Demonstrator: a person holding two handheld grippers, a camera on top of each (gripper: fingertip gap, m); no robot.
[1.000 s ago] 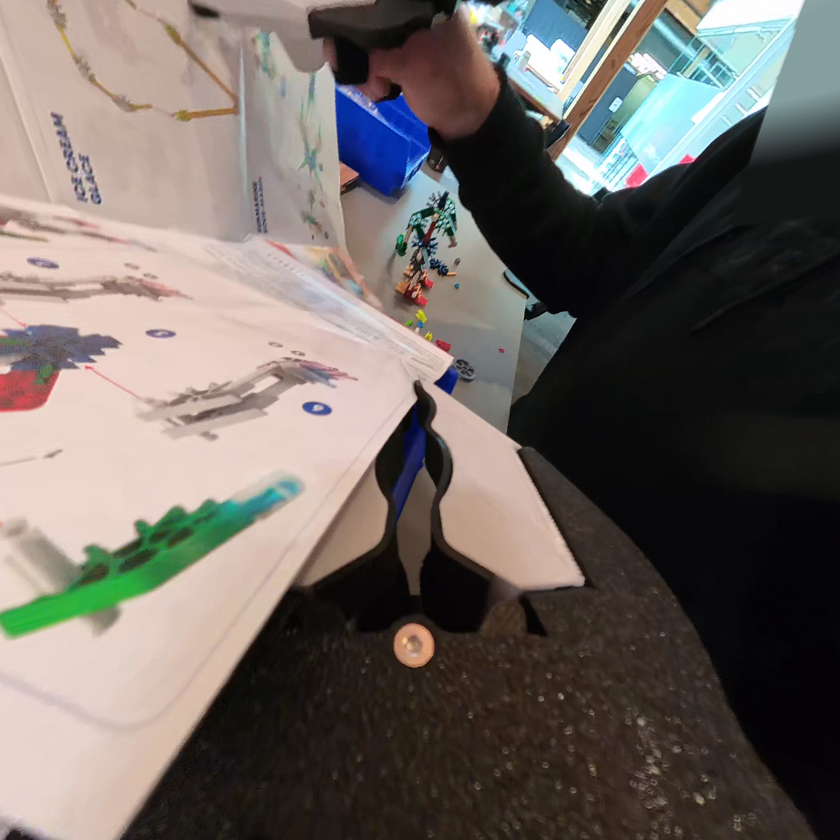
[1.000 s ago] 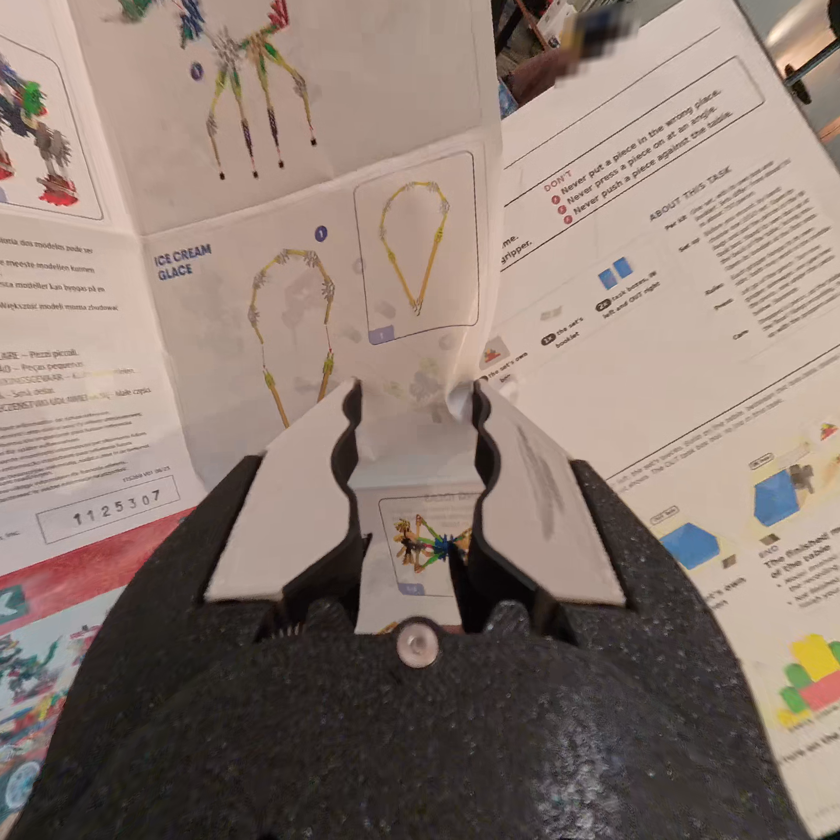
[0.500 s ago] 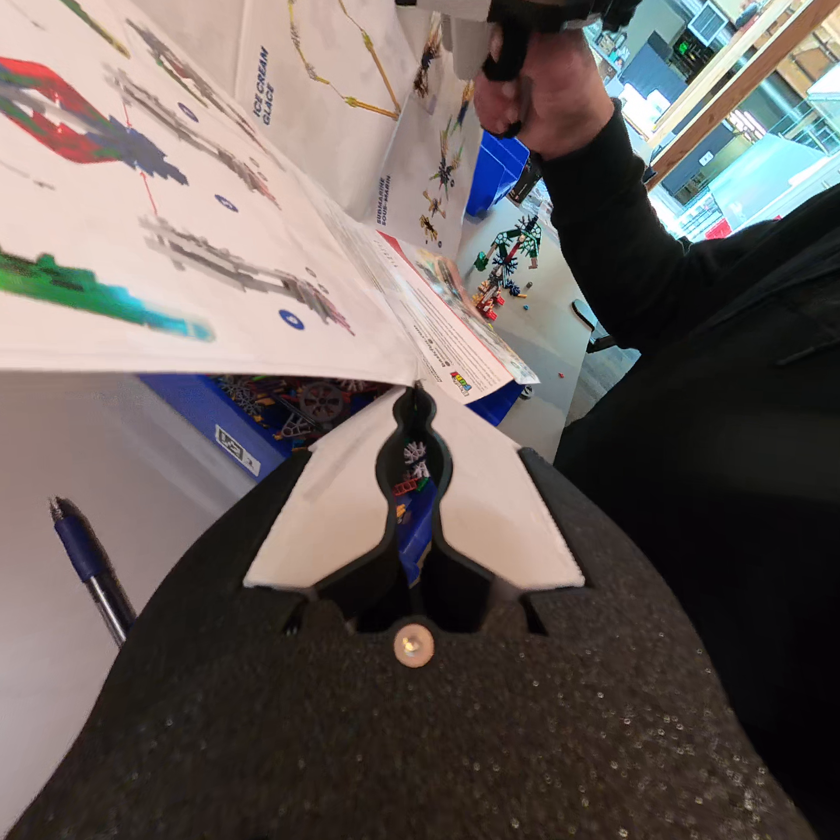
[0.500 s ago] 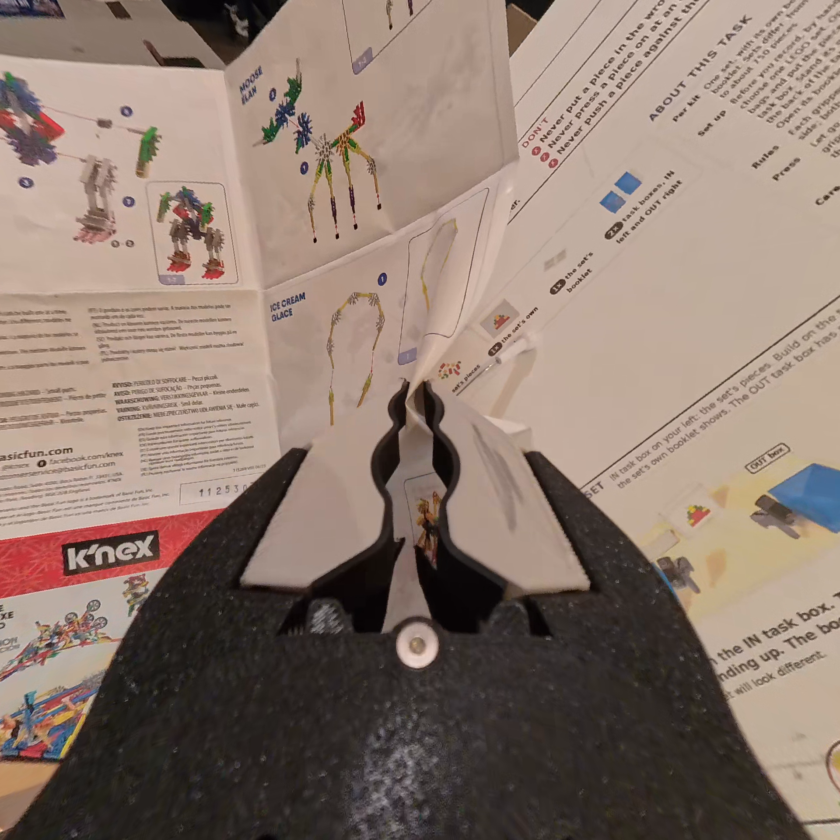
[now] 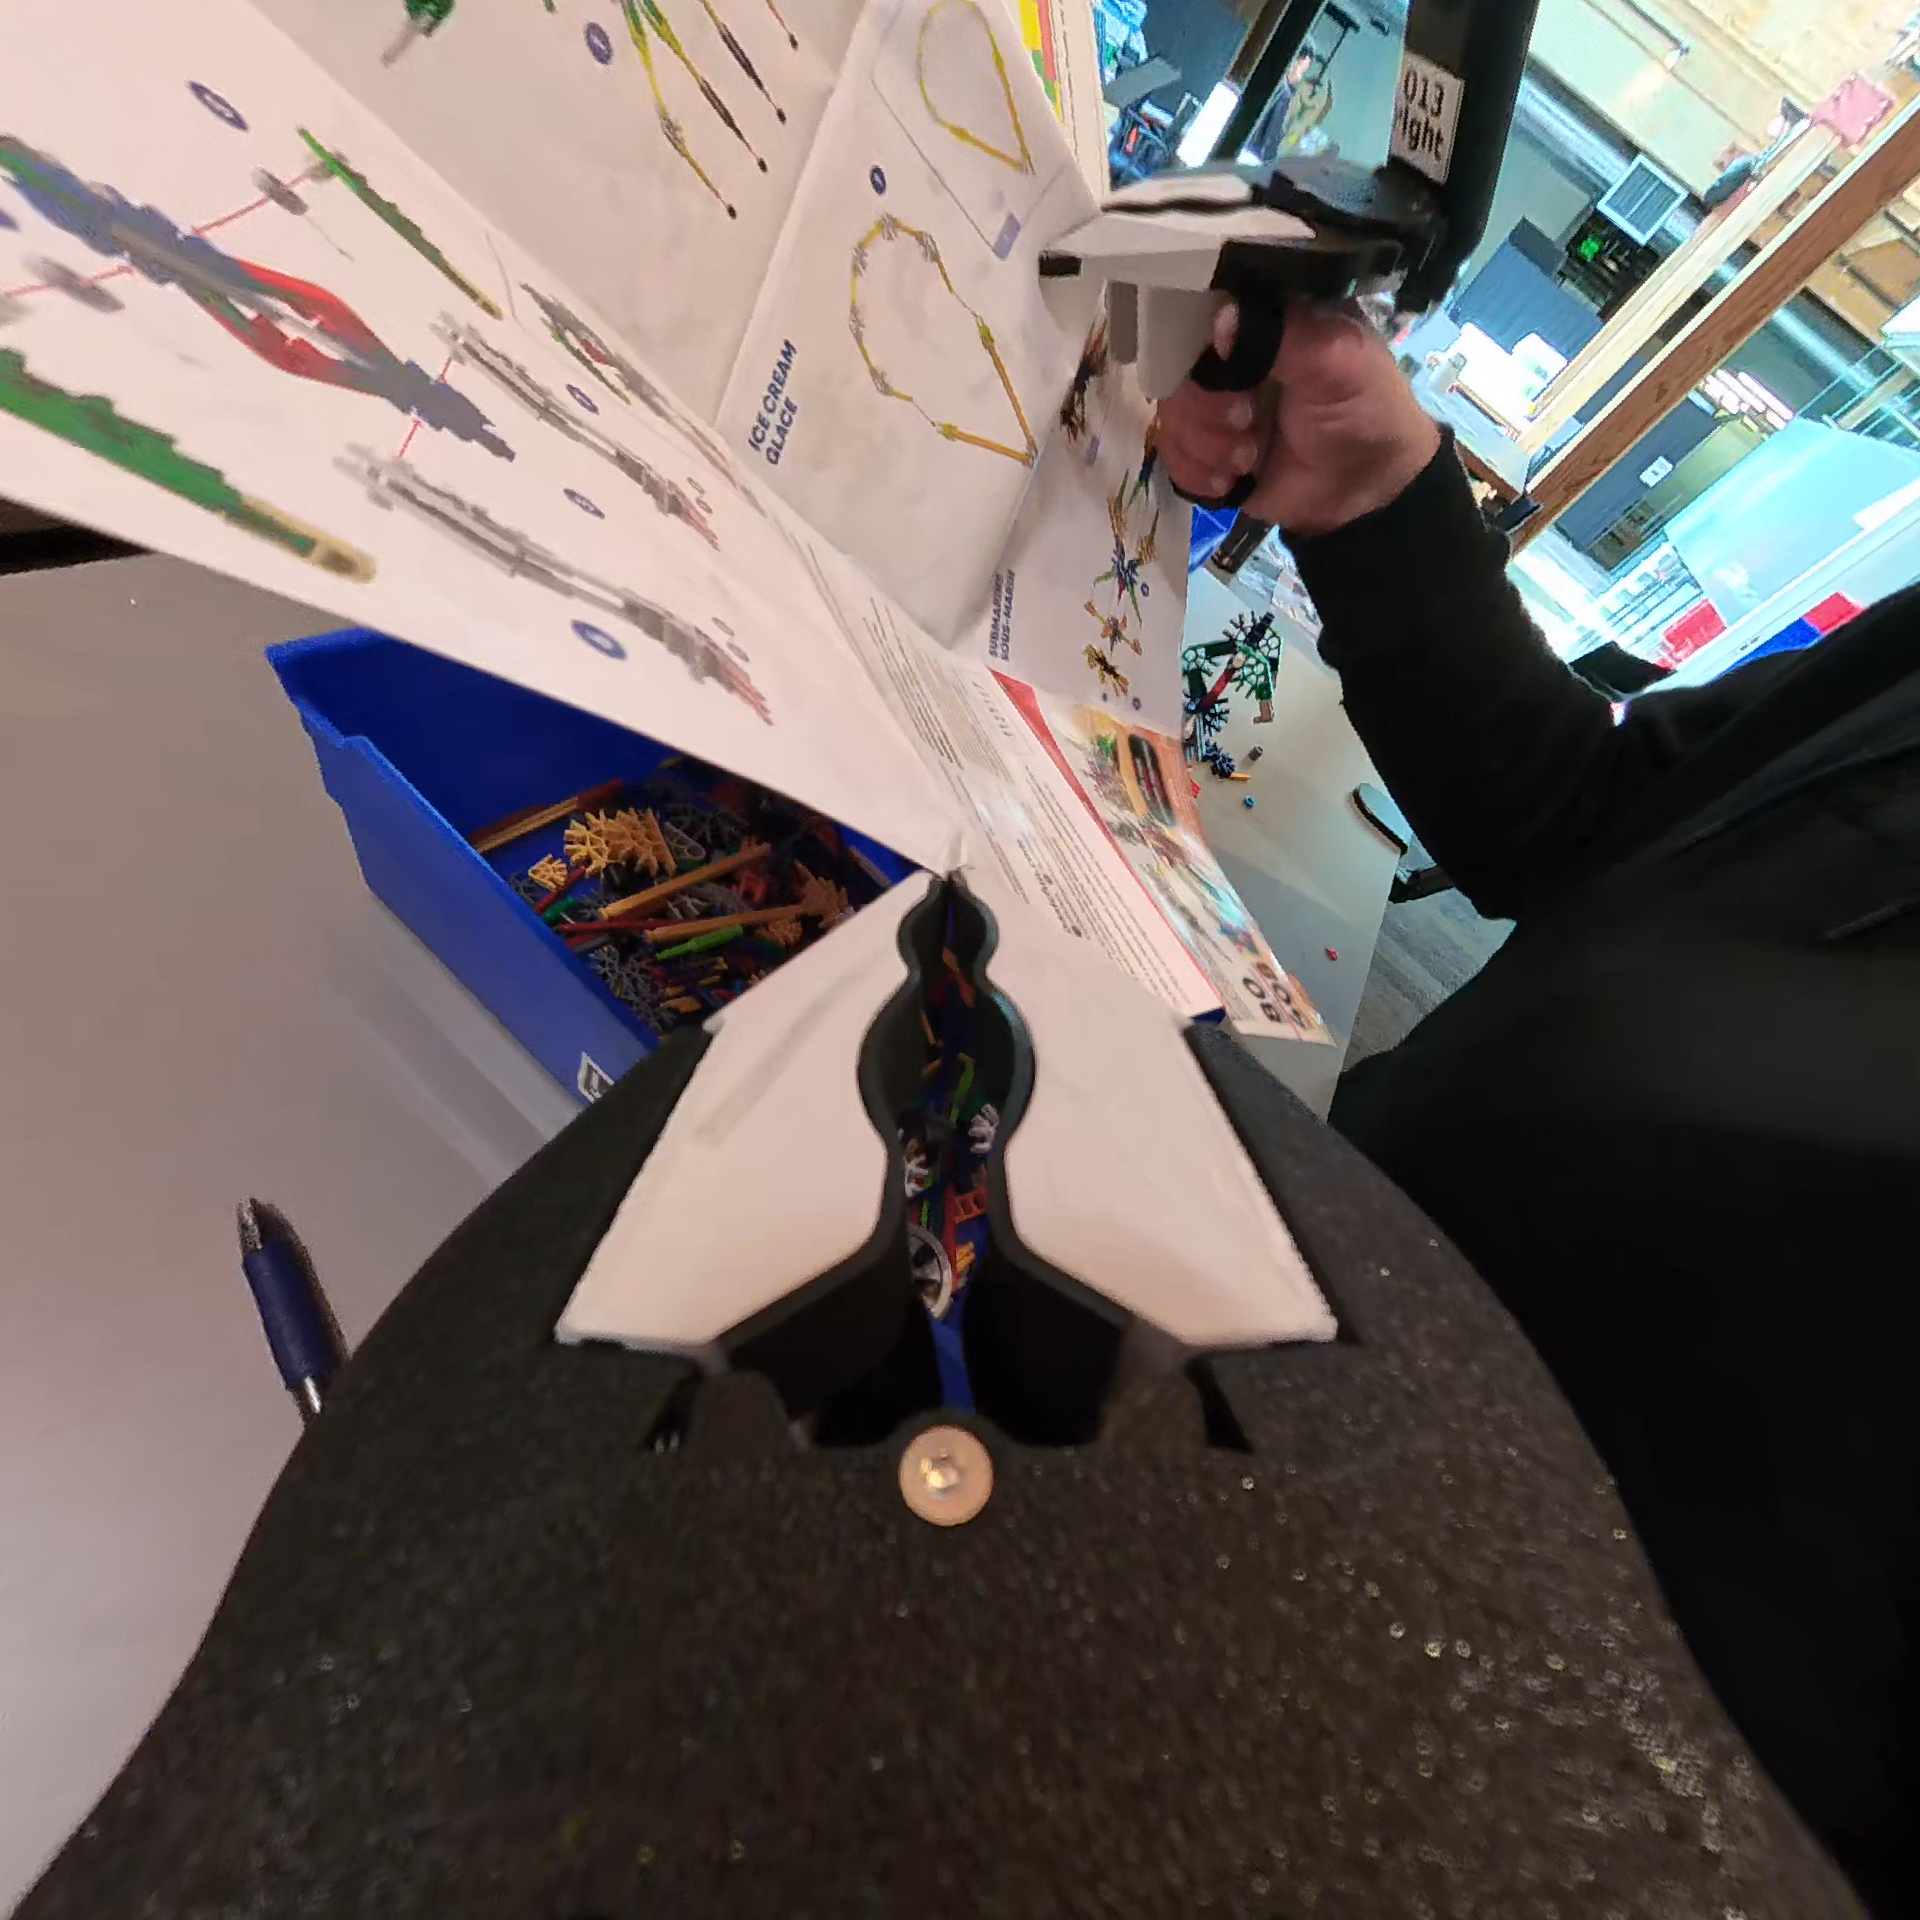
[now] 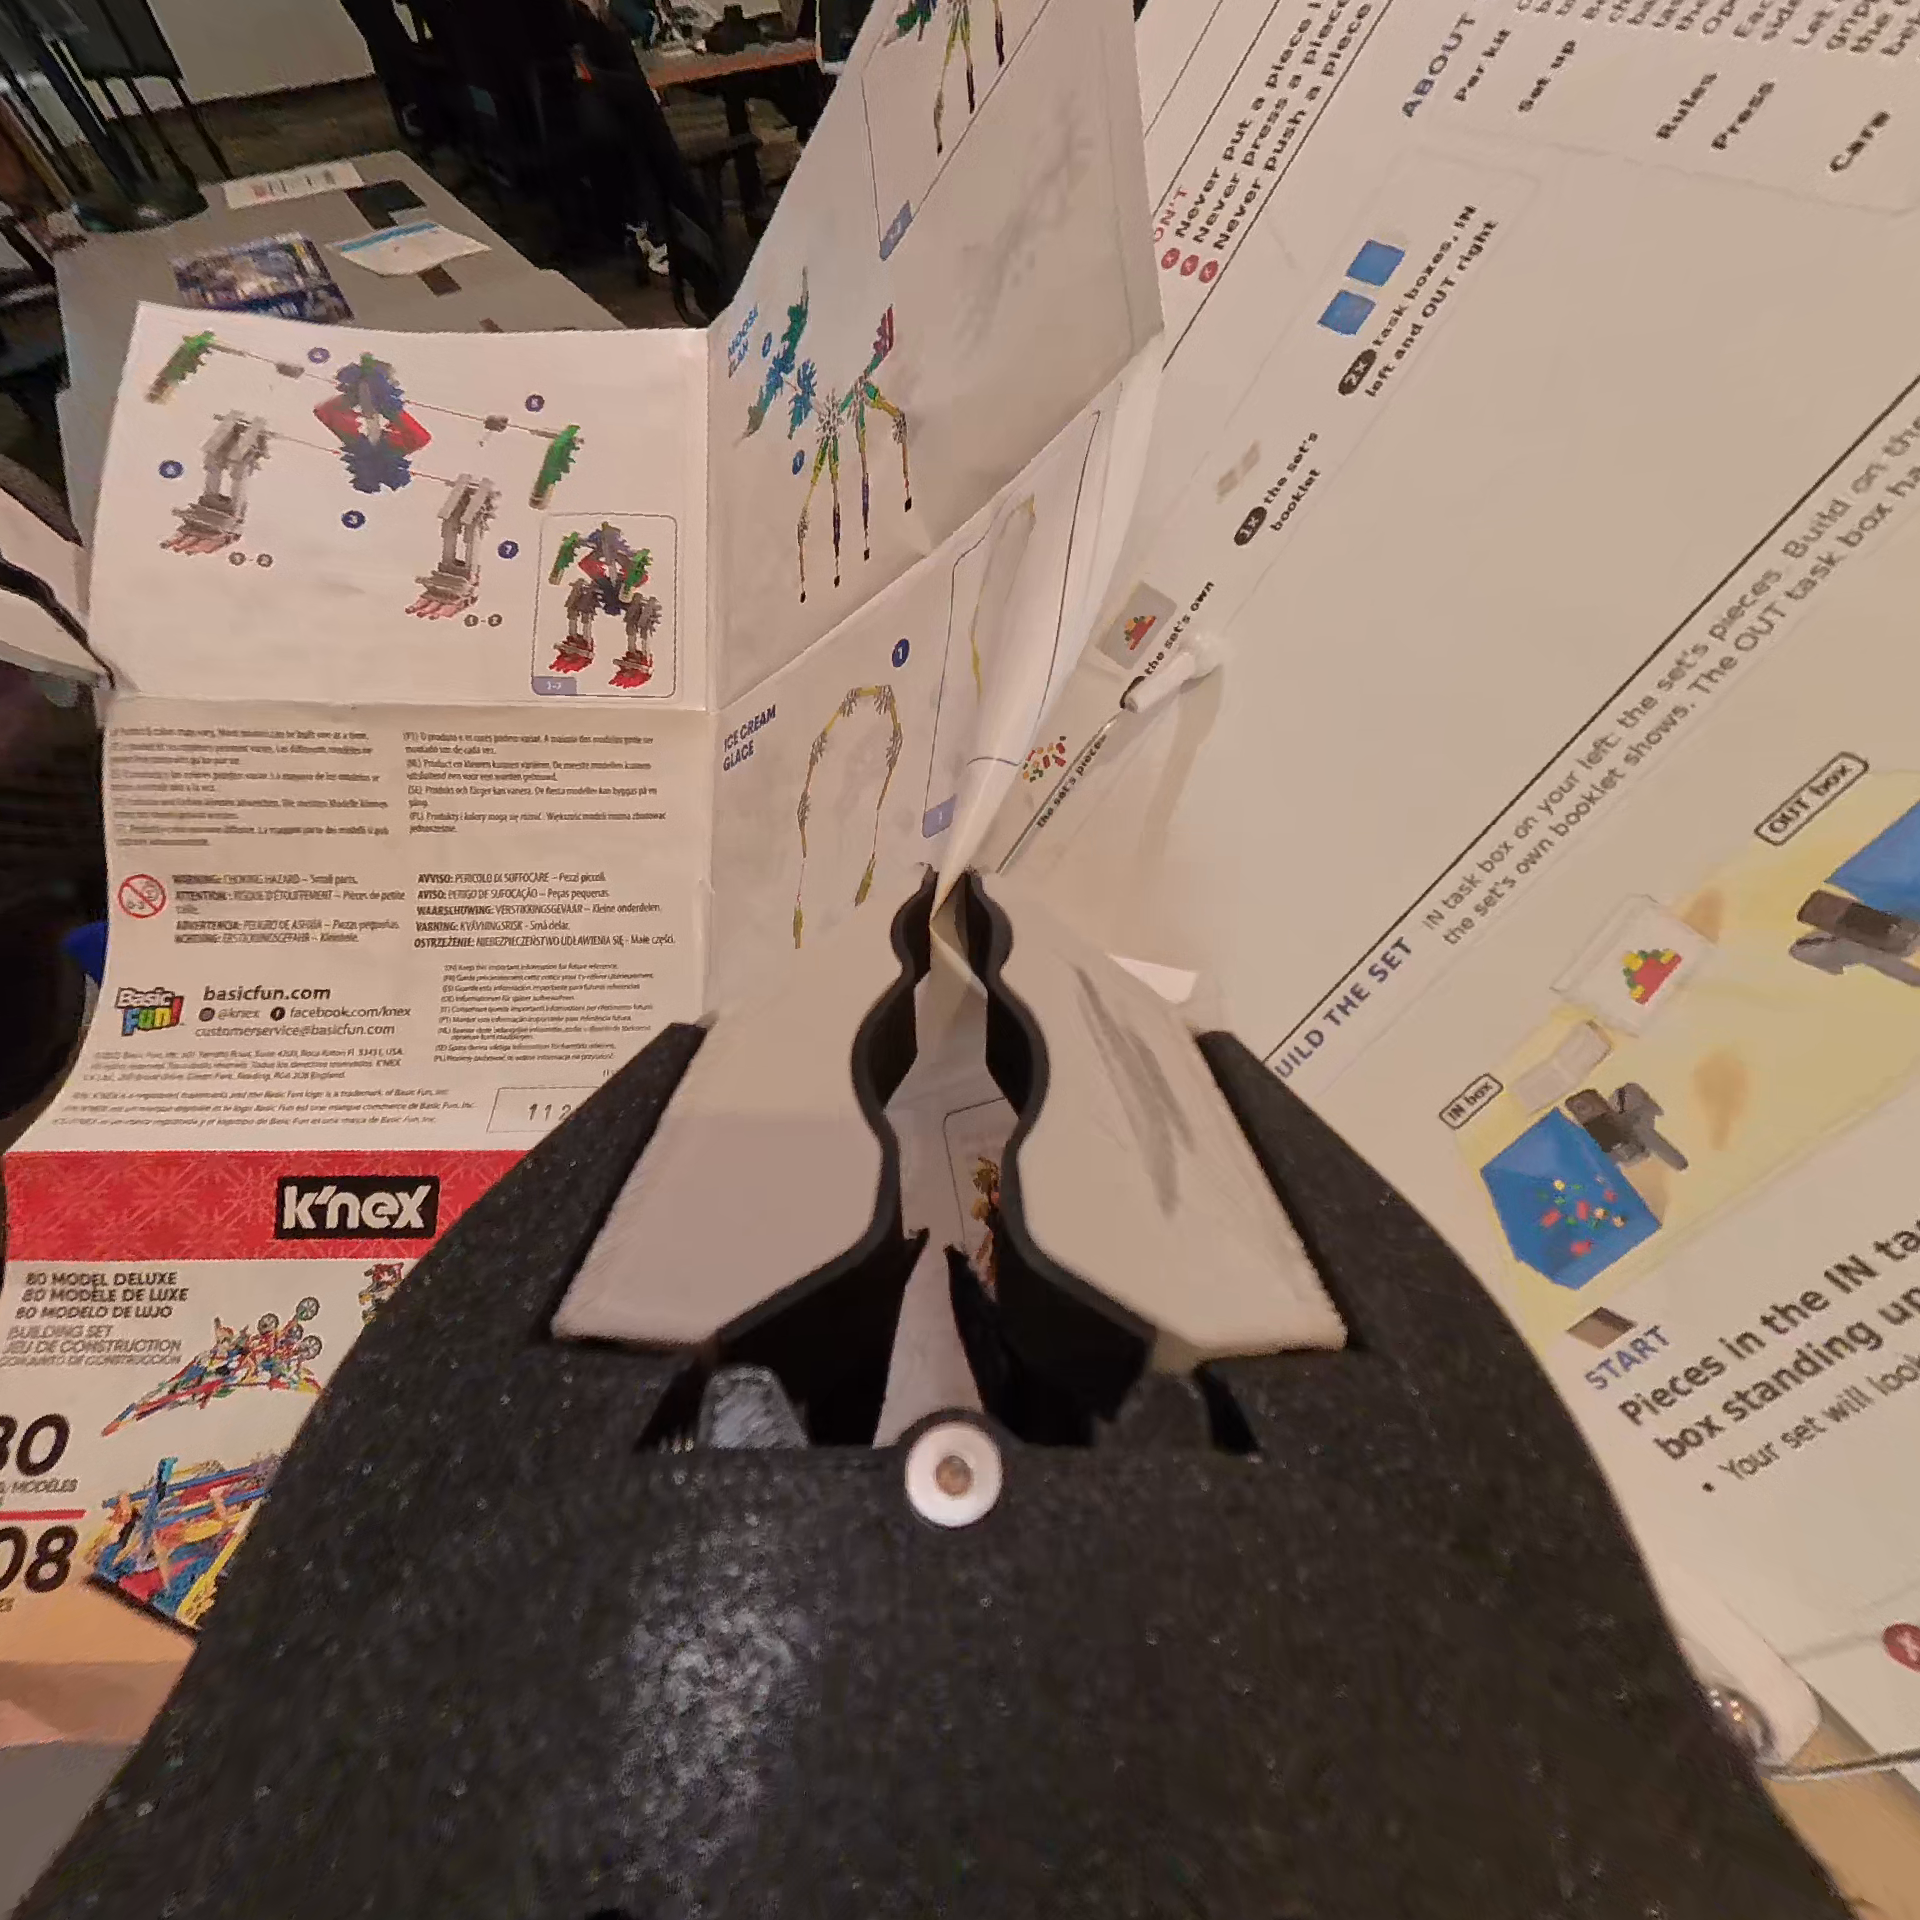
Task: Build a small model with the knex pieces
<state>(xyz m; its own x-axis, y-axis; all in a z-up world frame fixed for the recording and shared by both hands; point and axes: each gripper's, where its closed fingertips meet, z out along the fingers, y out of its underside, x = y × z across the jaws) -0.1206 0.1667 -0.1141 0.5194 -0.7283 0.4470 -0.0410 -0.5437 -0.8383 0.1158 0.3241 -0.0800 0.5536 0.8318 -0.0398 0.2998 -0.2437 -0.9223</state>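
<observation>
Two grippers hold one unfolded instruction sheet (image 5: 644, 582) in the air: the left gripper (image 5: 948, 894) pinches its lower edge, the right gripper (image 6: 948, 894) clamps a fold. At 10 o'clock beneath lies a blue bin (image 5: 457, 873).

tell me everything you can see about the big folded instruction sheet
The instruction sheet is a large white paper, creased into panels and printed with coloured building-toy models, small text blocks and a red band beside a picture panel. It is unfolded and held up in the air, bowed along its creases. The right gripper is shut on a folded edge; the left gripper pinches its lower edge. It hangs over a blue bin of toy pieces, with another printed sheet behind it.
</observation>
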